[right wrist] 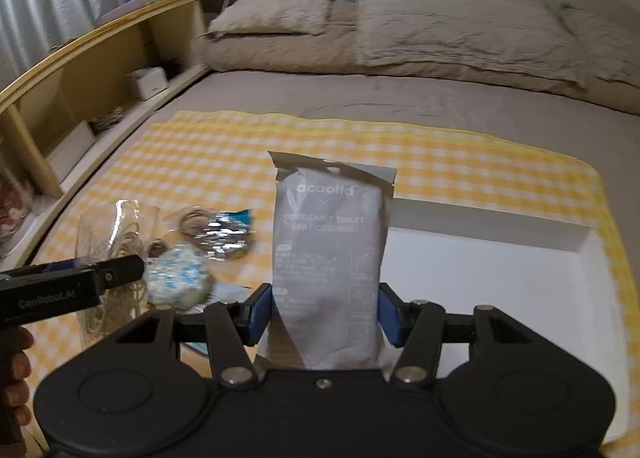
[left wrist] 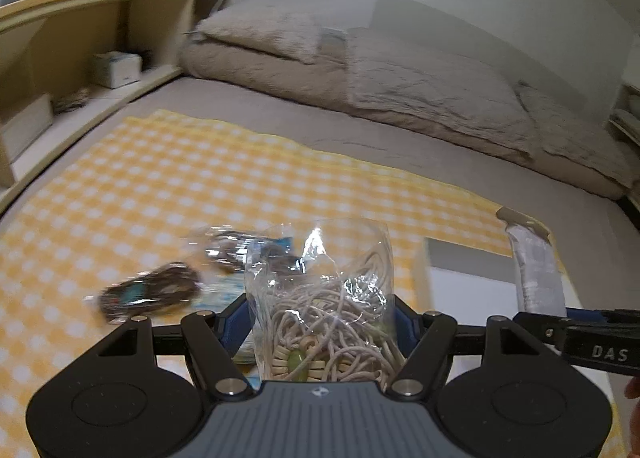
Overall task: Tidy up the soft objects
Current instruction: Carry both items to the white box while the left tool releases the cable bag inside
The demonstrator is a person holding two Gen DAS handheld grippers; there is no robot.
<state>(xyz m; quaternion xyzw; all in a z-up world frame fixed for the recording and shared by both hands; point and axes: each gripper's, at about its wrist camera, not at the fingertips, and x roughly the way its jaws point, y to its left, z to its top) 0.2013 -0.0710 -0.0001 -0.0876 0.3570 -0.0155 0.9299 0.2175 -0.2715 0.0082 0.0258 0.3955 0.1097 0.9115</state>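
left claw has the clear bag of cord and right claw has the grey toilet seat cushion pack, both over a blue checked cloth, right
Not quite: the cloth is yellow checked, not blue, as the right wrist view shows. The rest stands: the left claw holds the clear bag of cord, the right claw the grey toilet seat cushion pack.

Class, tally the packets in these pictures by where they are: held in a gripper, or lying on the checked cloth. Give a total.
Held in a gripper: 2, the cord bag in the left gripper and the grey pack in the right gripper.
Lying on the checked cloth: 3, the brown packet, foil packet and blue-white packet.
Total: 5
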